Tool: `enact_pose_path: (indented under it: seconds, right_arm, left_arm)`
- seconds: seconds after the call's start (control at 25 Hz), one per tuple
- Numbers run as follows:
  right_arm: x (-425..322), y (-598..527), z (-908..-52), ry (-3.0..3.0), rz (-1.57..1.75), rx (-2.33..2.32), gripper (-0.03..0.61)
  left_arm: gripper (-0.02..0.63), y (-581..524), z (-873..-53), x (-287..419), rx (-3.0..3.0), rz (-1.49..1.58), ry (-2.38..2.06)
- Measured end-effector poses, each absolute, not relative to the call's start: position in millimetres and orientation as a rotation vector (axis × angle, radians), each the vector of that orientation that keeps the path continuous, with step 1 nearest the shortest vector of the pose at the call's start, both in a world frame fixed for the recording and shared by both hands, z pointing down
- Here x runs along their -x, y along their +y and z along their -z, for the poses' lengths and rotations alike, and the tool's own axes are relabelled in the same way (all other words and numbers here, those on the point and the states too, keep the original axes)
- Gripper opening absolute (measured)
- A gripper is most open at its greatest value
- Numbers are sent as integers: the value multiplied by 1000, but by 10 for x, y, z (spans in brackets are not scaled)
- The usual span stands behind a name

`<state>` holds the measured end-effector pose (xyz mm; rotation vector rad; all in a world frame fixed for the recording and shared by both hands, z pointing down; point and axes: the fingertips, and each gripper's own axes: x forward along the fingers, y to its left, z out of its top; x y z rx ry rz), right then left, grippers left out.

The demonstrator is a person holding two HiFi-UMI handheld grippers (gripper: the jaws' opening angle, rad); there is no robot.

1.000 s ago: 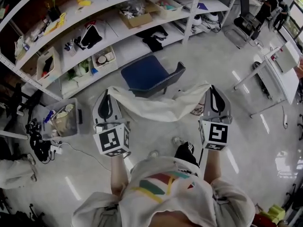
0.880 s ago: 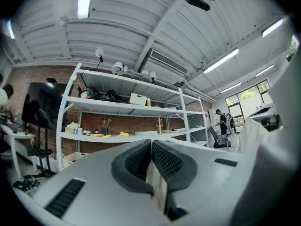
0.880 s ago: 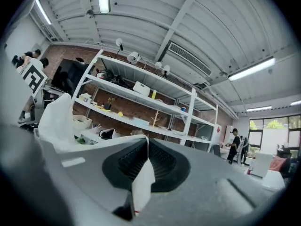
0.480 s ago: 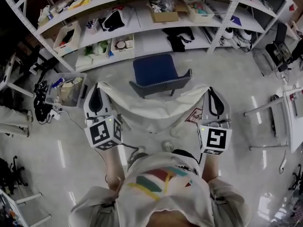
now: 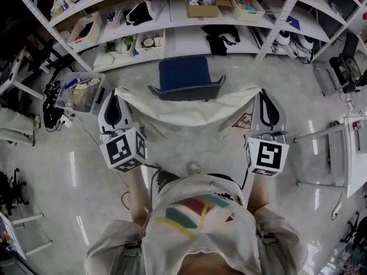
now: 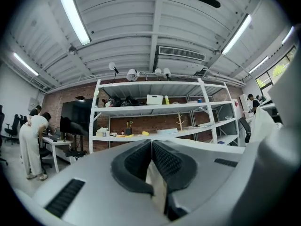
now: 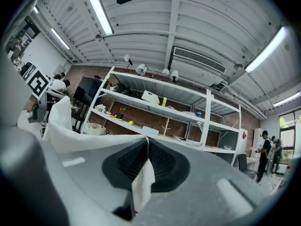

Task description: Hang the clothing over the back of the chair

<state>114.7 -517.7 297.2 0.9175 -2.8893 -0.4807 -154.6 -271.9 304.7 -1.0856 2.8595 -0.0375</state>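
Observation:
A cream-white garment (image 5: 189,110) hangs stretched between my two grippers, sagging in the middle. My left gripper (image 5: 116,94) is shut on its left corner, and cloth (image 6: 156,187) shows pinched between the dark pads. My right gripper (image 5: 264,96) is shut on the right corner, with cloth (image 7: 142,180) pinched between its pads too. The blue-seated chair (image 5: 184,73) stands just beyond the garment, its dark backrest (image 5: 186,90) nearest me and close under the cloth's upper edge. Whether cloth touches the backrest I cannot tell.
White shelving (image 5: 172,39) full of boxes and bins runs behind the chair. A clear bin (image 5: 80,93) sits on the floor at left beside cables. Table legs (image 5: 321,136) stand at right. People work at desks far off in both gripper views.
The chair has come from lying askew and right of centre to squarely ahead, its backrest now just under the cloth. Both grippers, garment still stretched between them, have swung round to face it.

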Motion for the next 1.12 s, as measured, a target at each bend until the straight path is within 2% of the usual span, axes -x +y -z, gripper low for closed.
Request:
enact_pose_path:
  seconds: [0.64, 1.12]
  right_arm:
    - [-1444, -5508, -3111, -2840, 496, -938, 15]
    - [-1070, -5835, -1918, -2959, 834, -1004, 15]
  left_arm:
    - [15, -2987, -3051, 1345, 1112, 113, 2857]
    - [15, -3105, -1959, 1739, 1046, 87, 2670]
